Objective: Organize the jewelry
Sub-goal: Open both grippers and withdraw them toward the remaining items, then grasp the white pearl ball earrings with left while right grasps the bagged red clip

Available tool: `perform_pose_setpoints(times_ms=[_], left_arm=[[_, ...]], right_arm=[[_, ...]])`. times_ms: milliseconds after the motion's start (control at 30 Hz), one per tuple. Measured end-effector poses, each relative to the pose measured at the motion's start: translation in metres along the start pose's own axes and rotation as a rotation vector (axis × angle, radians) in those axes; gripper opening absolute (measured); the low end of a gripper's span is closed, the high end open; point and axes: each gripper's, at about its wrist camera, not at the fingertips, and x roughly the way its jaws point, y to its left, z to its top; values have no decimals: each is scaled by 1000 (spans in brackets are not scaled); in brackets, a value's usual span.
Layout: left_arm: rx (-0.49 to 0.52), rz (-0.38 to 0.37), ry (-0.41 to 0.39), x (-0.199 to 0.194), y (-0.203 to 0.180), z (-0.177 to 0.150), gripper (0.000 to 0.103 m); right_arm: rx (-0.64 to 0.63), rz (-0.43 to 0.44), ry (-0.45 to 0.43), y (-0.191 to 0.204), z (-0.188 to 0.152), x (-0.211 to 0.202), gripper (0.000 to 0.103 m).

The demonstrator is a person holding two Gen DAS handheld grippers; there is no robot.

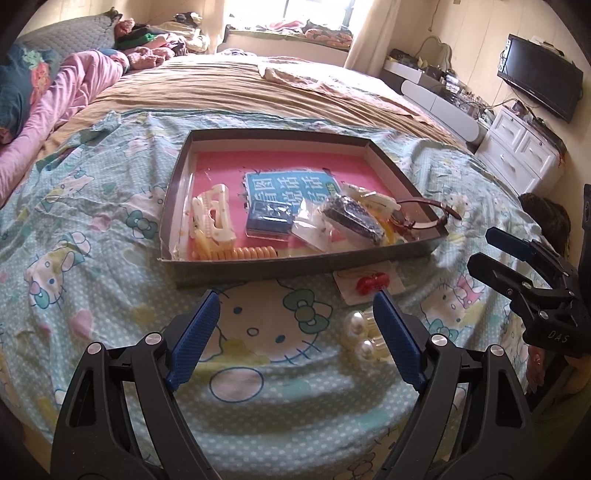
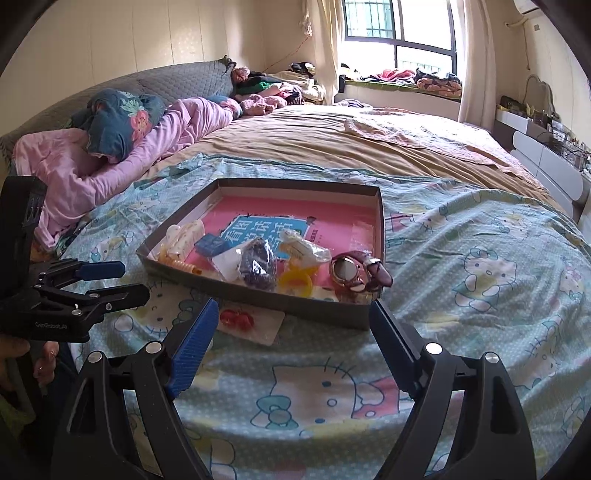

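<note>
Two pieces wait outside the grey cardboard tray (image 1: 280, 267): a white pearl hair clip (image 1: 364, 338) and a red bow on a white card (image 1: 369, 285). My left gripper (image 1: 295, 321) and right gripper (image 2: 291, 325) both stand apart and empty, because I judge the pearl clip is next.

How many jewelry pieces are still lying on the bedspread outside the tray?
2. The red clip on its card lies just before the tray; the pearl piece lies nearer, touching the open left gripper. Others may be hidden.

Daylight from the window (image 2: 399, 29) at the far wall, blown out to white glare. Bed (image 2: 314, 147) evenly bright, shadows soft. Strong fisheye bending (dark vignette at corners); slight softness overall.
</note>
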Motion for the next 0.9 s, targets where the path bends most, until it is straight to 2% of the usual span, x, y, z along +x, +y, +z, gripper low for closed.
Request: perform_pose_setpoints(times_ms=[600,667,800,833,900], left_arm=[[96,-49,127,39,-44,-23,76],[83,-47,135,45,-43,-23,63],[72,-63,150,55,-41,-24,44],[75,-73,149,54,-42,-24,33],[83,-71,143,52,-42,-25,33]], right_arm=[[43,14,86,-15,-17,10,84],[49,22,96,-16,-17,14,84],[69,47,119,-18,-17,23,84],[74,53,125,-18,-16,26,84],[88,71,144,-18,-15,34,84]])
